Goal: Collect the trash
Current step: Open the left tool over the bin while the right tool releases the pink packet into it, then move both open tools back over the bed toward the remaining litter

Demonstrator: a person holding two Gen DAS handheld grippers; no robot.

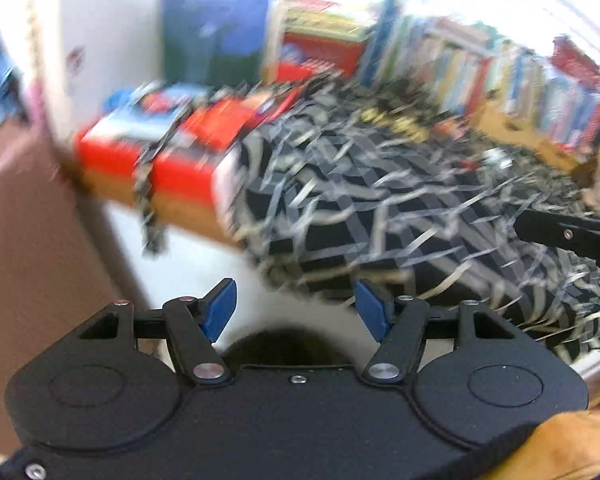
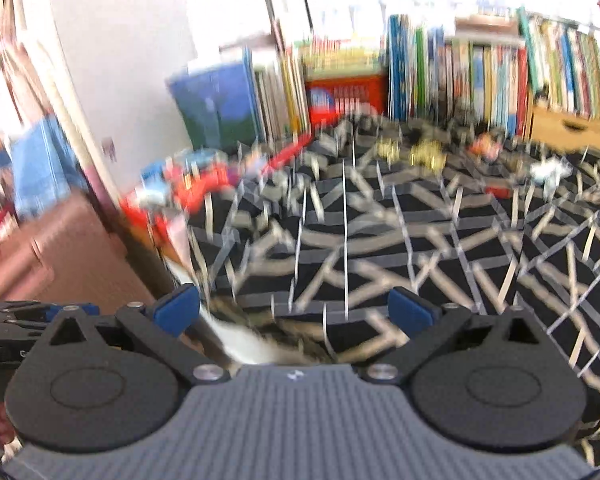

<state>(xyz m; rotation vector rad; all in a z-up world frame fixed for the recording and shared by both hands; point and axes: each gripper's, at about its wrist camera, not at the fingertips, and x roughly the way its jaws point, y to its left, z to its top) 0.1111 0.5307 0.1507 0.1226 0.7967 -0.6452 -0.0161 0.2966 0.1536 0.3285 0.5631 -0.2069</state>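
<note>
Both views smeared by motion blur. Left gripper point(image 1: 296, 306) over the near edge of the black patterned cloth point(image 1: 380, 208), blue pads apart, nothing between them. Right gripper point(image 2: 296, 314) above the same cloth point(image 2: 380, 240), jaws spread wide and empty. Small scraps of trash far across the cloth: a white crumpled piece point(image 2: 548, 172) and yellowish bits point(image 2: 424, 156), near the row of books point(image 2: 480, 76). Red box point(image 1: 156, 160) at the cloth's left edge.
</note>
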